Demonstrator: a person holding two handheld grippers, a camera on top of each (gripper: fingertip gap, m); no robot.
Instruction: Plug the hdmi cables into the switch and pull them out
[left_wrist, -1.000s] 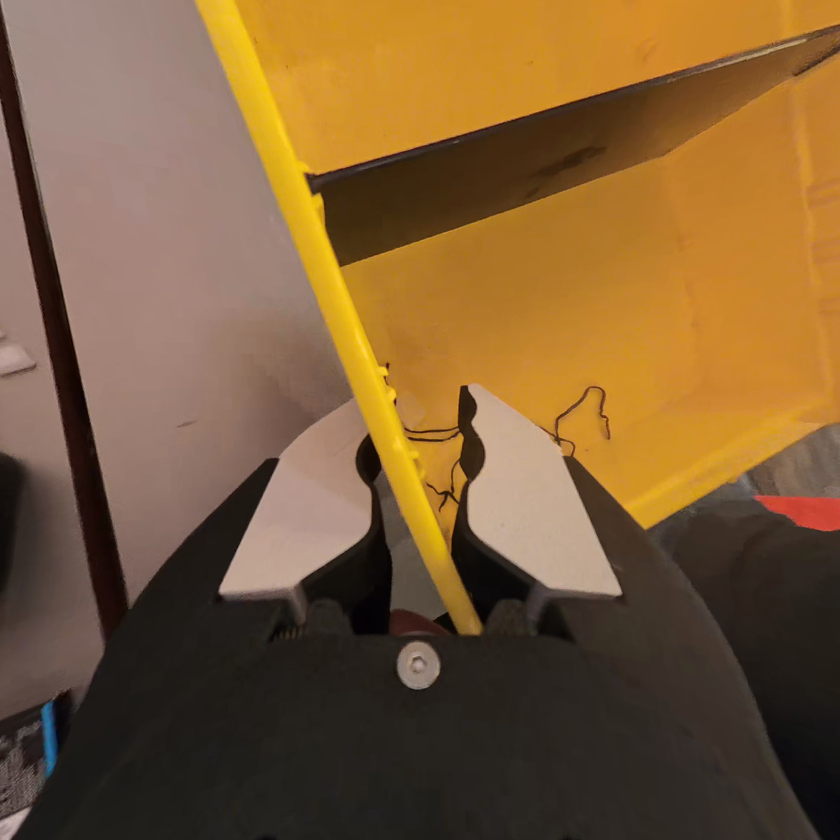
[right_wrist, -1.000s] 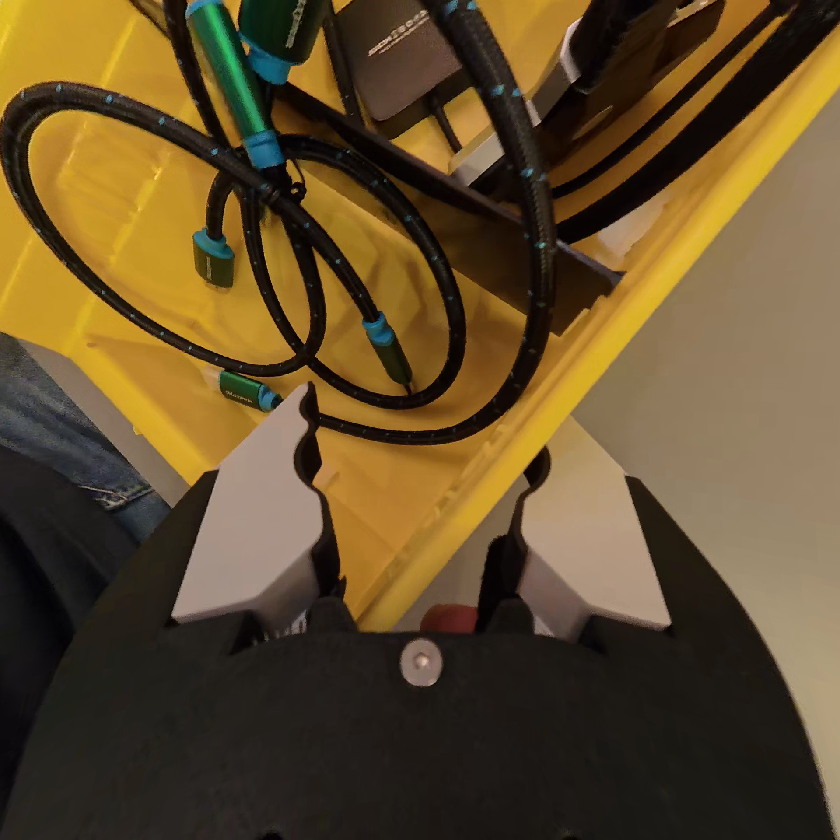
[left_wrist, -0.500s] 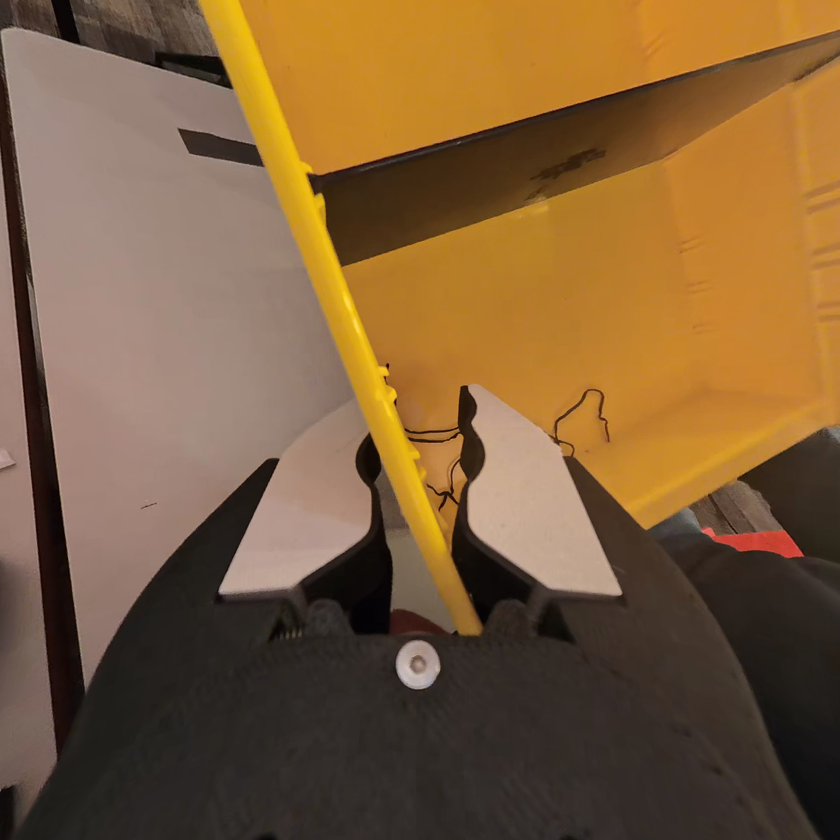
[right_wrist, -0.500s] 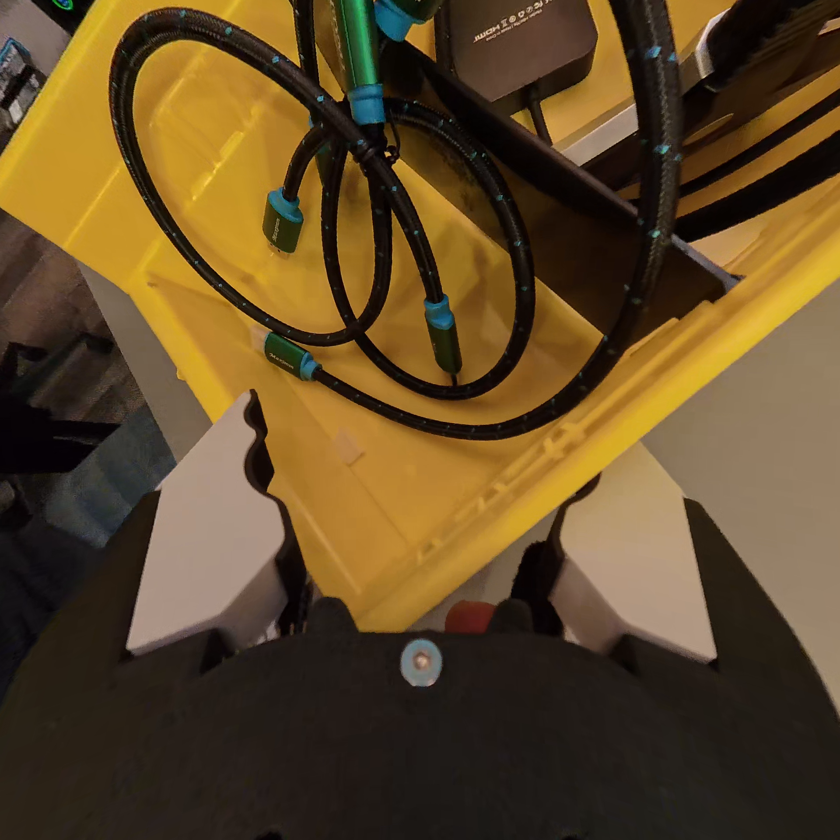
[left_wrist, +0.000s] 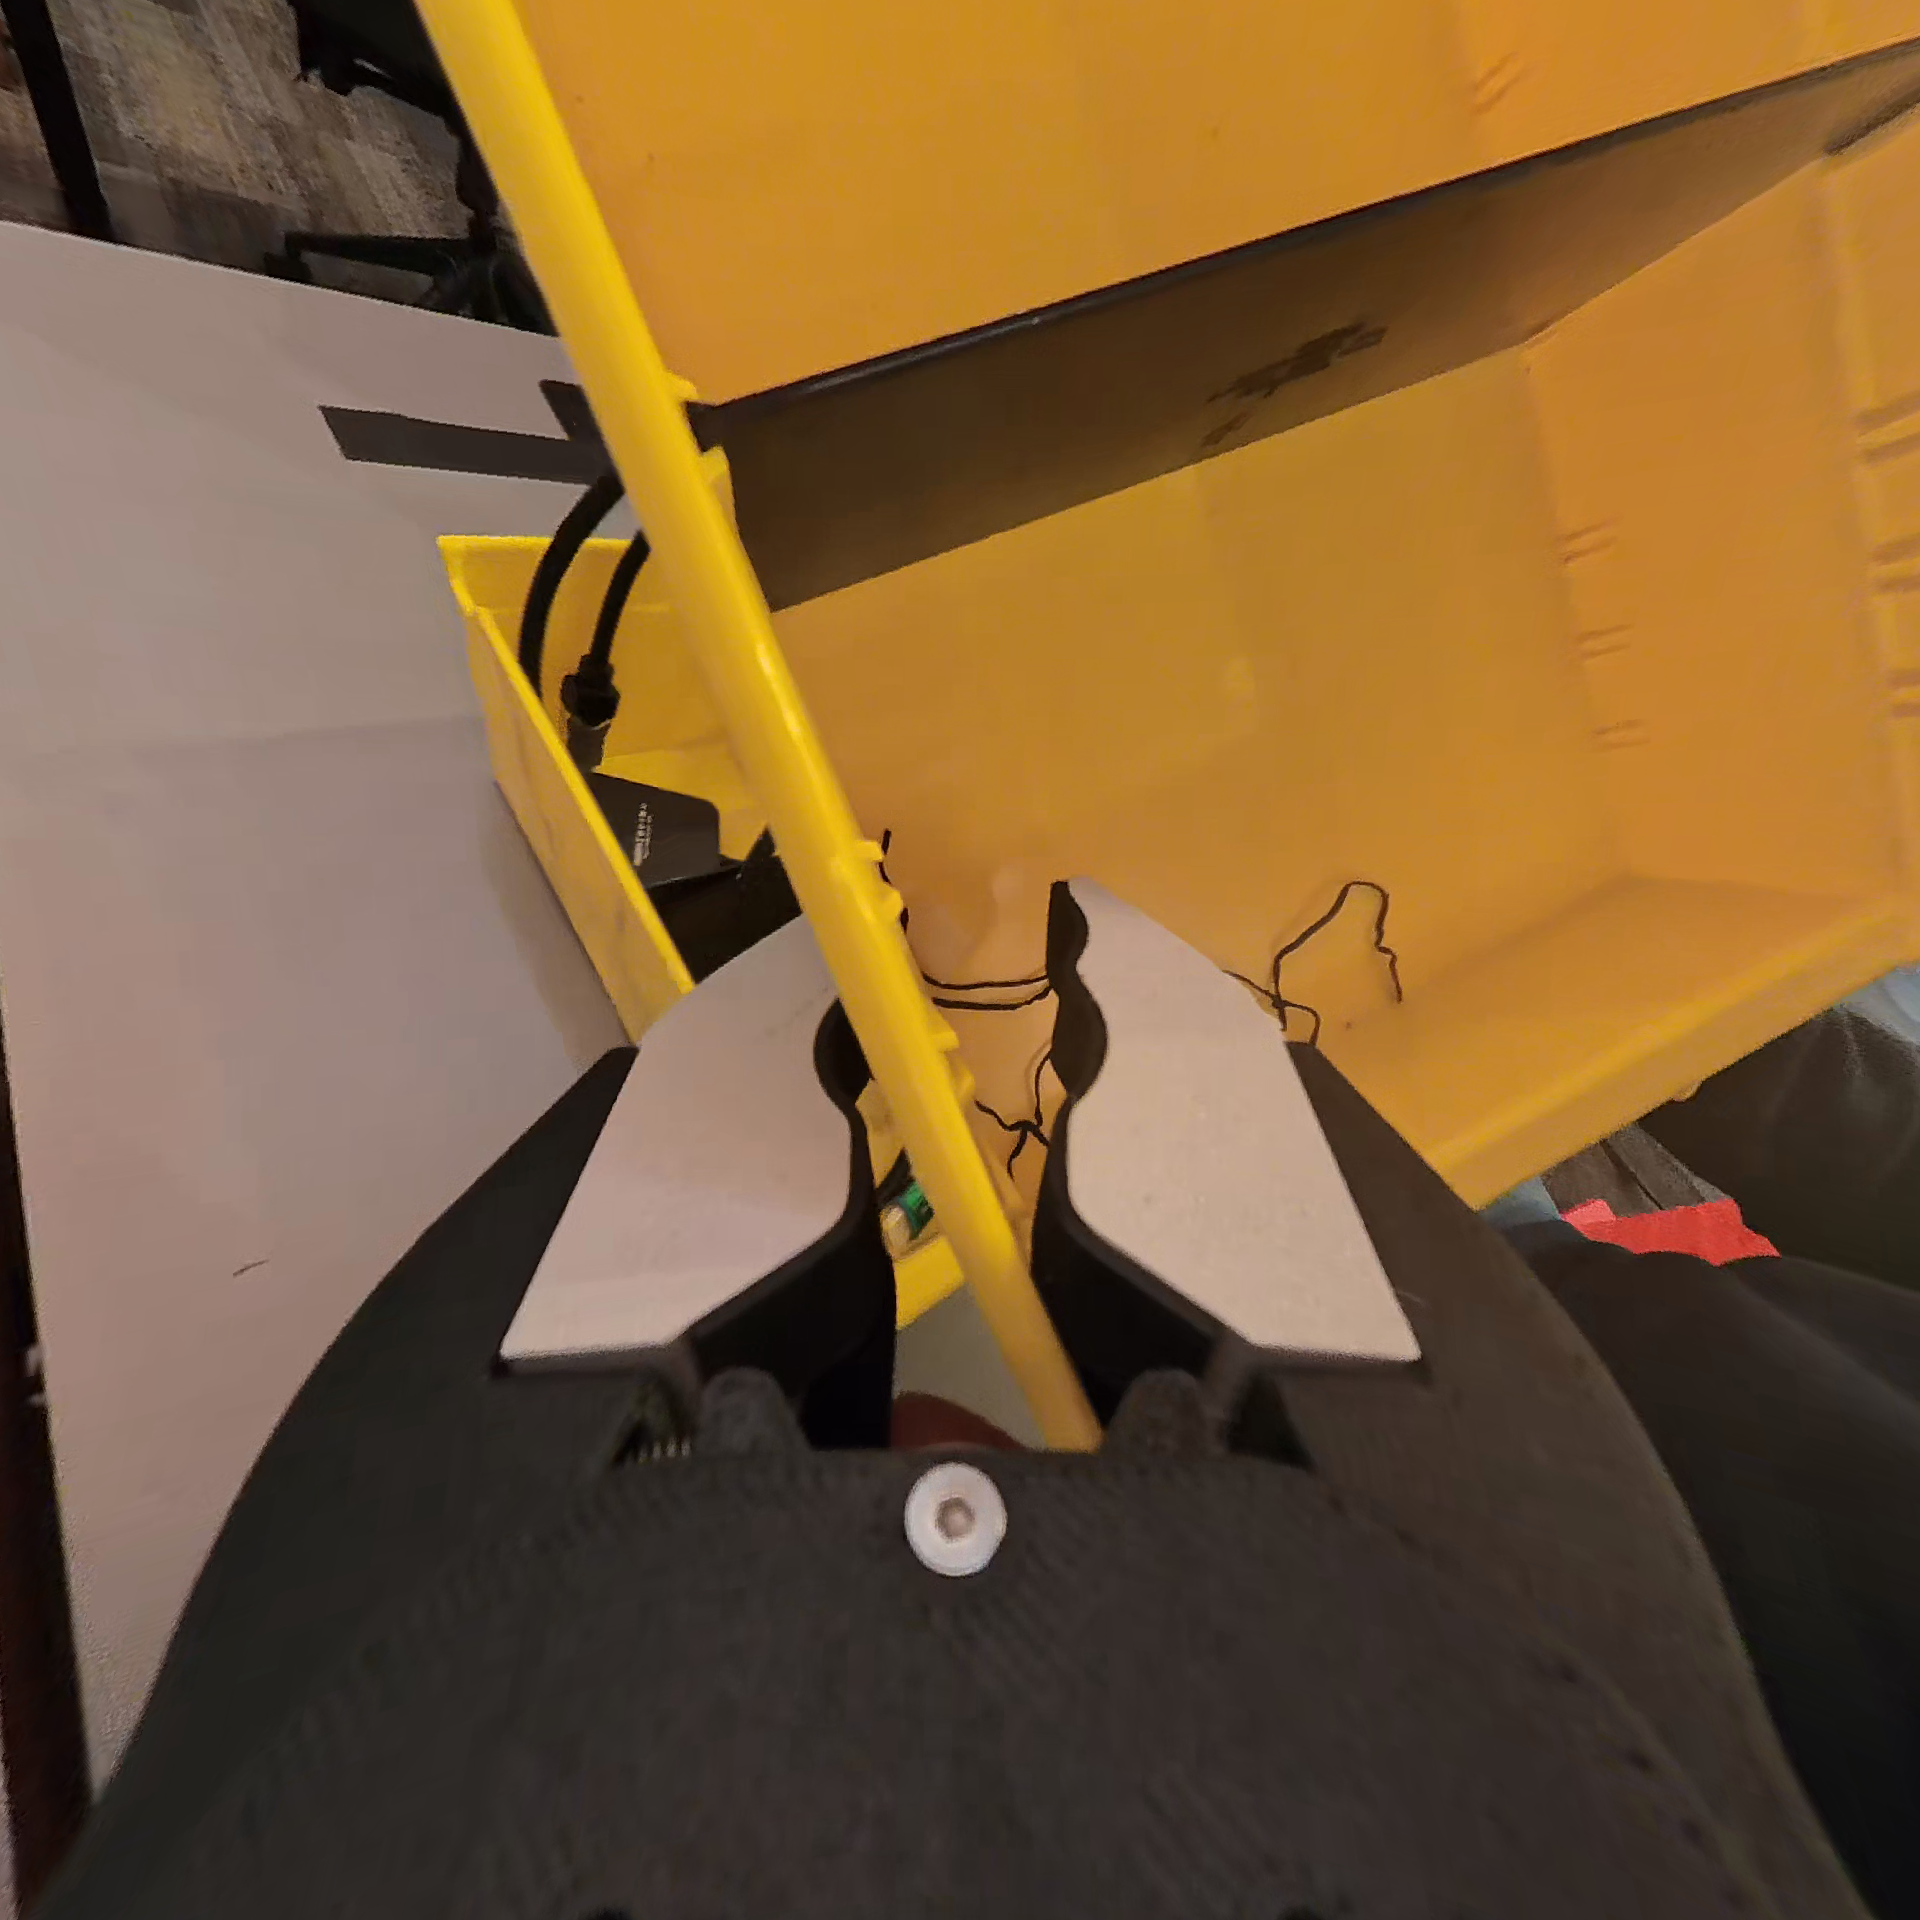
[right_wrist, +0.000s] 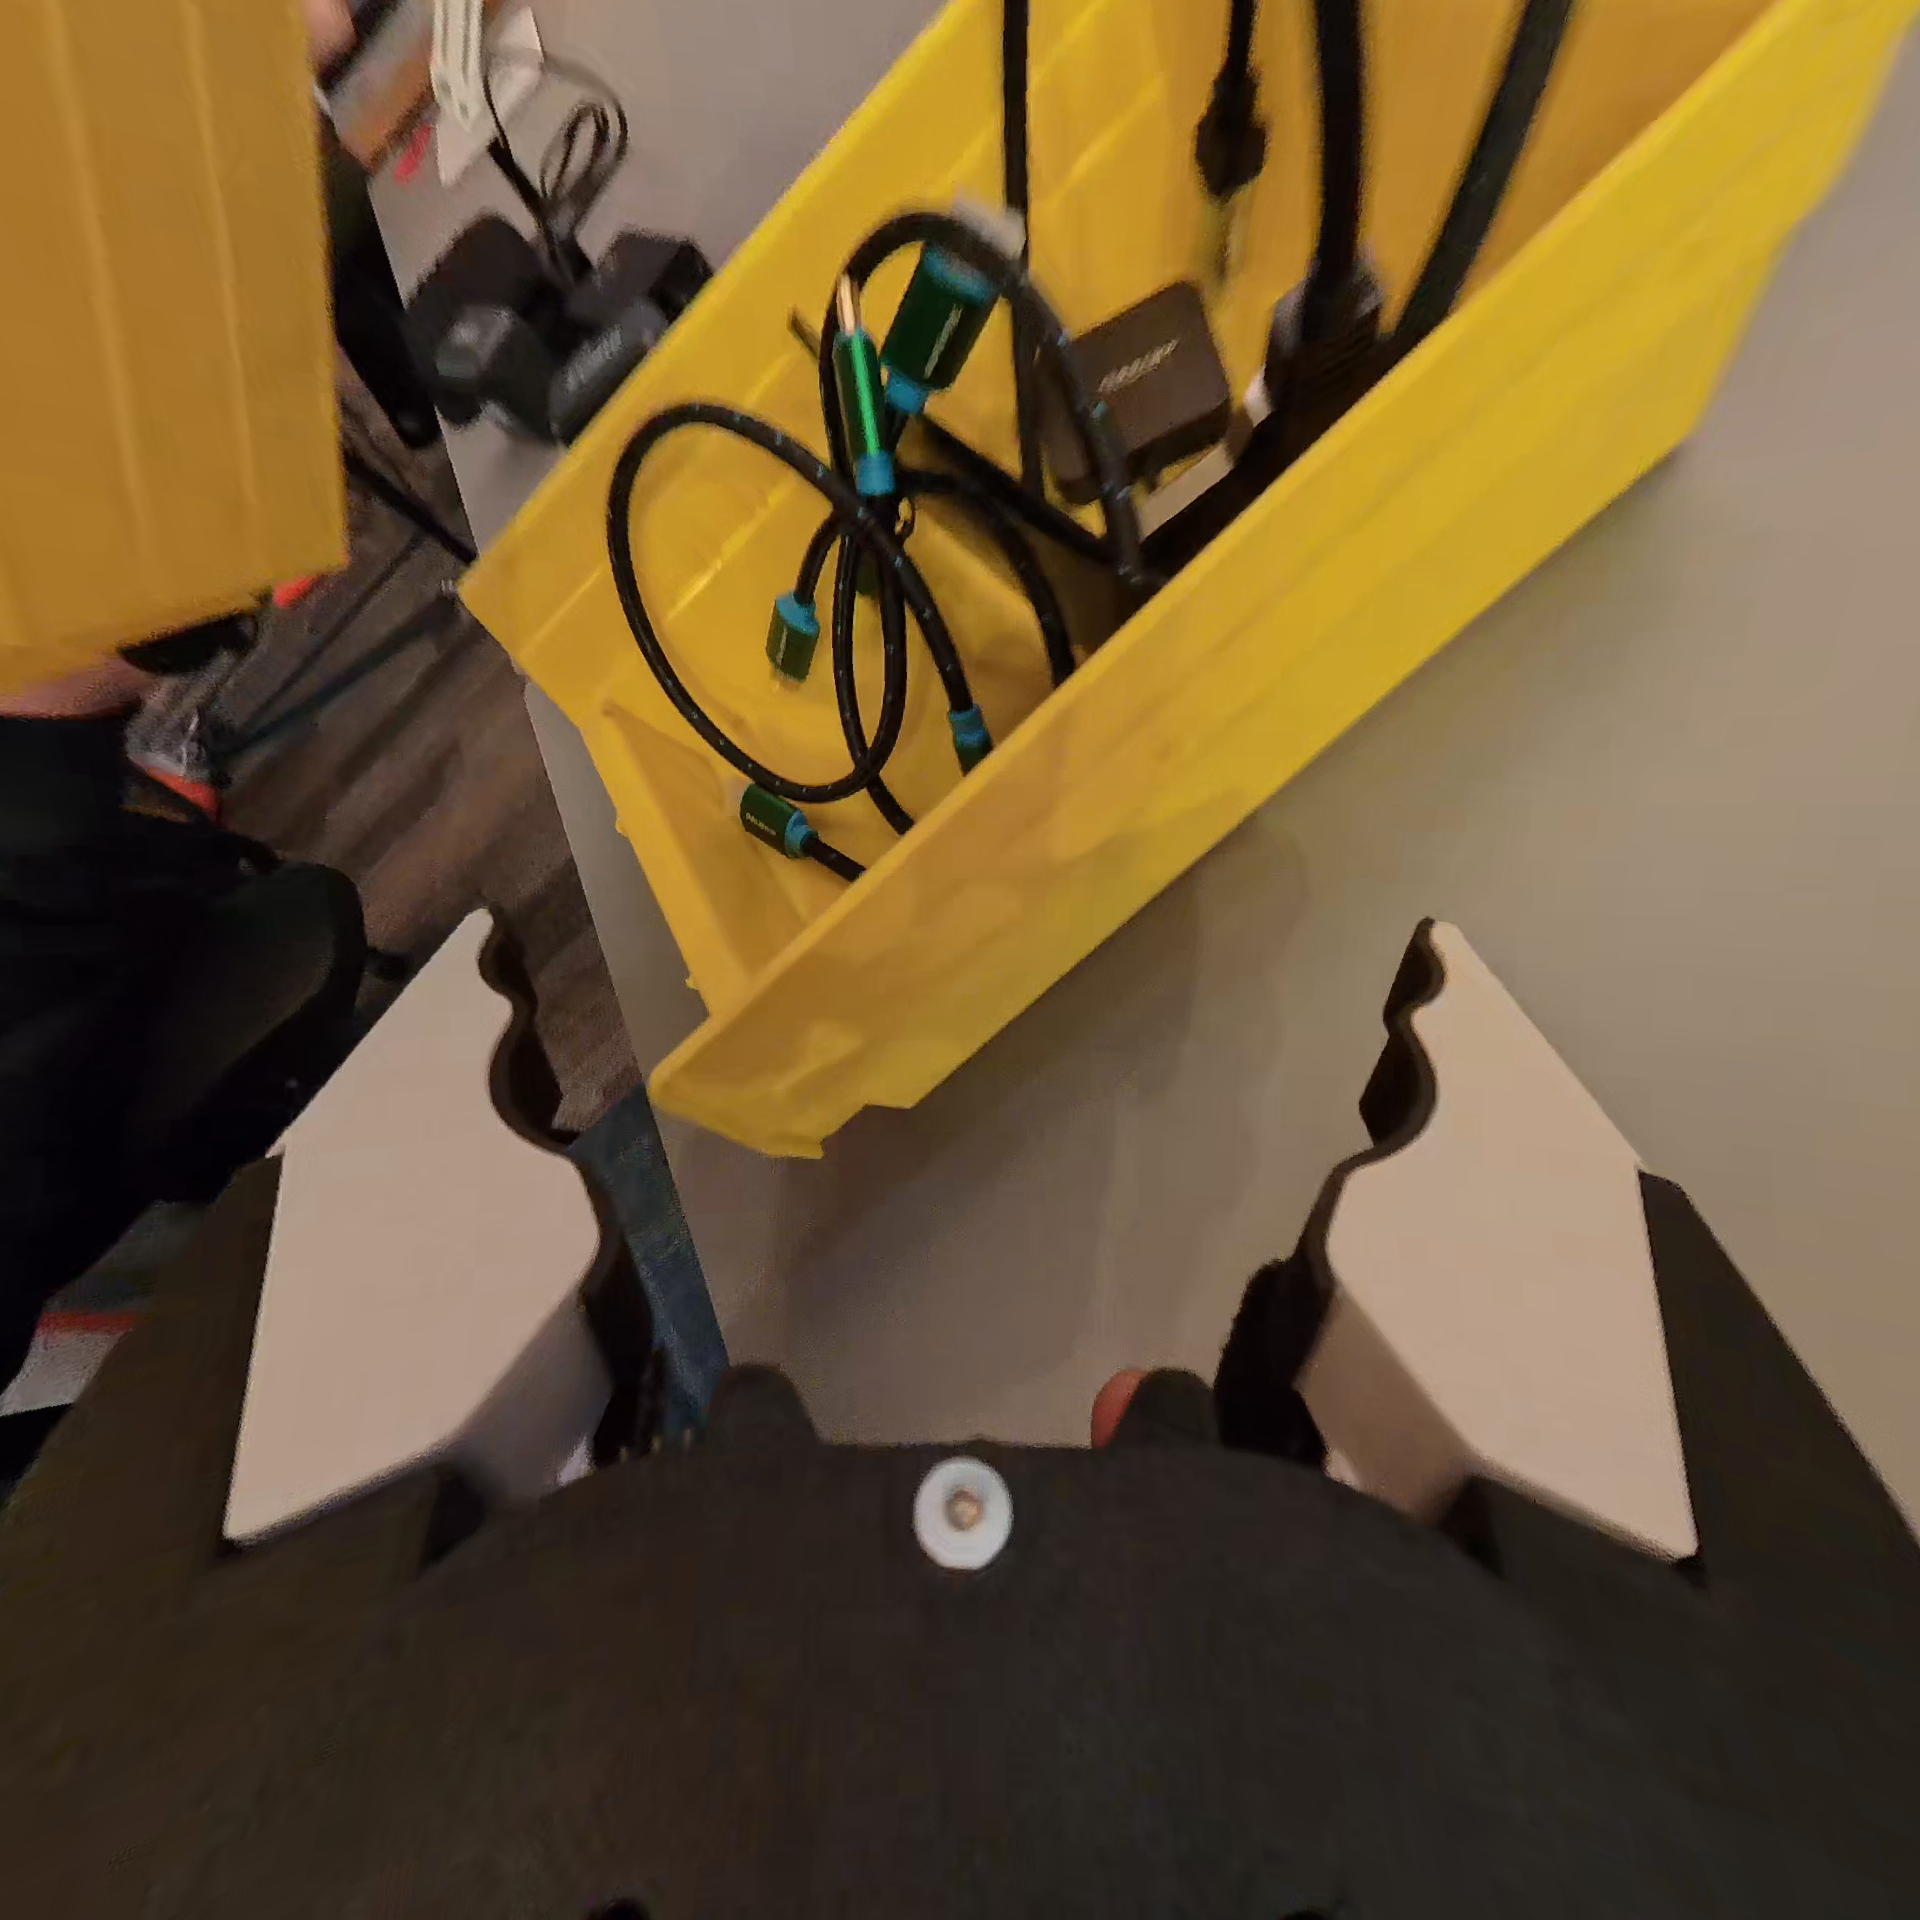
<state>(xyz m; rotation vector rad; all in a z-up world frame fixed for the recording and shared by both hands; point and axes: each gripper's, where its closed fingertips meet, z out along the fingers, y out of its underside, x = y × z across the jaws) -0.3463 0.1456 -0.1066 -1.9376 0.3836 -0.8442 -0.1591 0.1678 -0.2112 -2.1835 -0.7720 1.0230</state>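
My left gripper (left_wrist: 940, 935) is shut on the side wall of an empty yellow bin (left_wrist: 1299, 727) with a black divider (left_wrist: 1143, 436) and holds it tilted in the air. That bin also shows at the top left of the right wrist view (right_wrist: 156, 312). My right gripper (right_wrist: 956, 930) is open and empty, drawn back from a second yellow bin (right_wrist: 1195, 748) on the white table. In it lie braided black HDMI cables with green plugs (right_wrist: 925, 322) and the black switch (right_wrist: 1143, 379). The second bin (left_wrist: 551, 769) and the switch (left_wrist: 670, 831) show below the lifted bin.
The white table (right_wrist: 1507, 1039) ends at an edge left of the cable bin, with dark floor beyond. A black tape strip (left_wrist: 436, 452) lies on the table. Dark gear (right_wrist: 551, 332) sits at the far end. A person's dark clothing (right_wrist: 125, 987) is at the left.
My right gripper has opened wide, let go of the cable bin's wall and pulled back. My left gripper has lifted the empty bin, so the cable bin shows beneath it.
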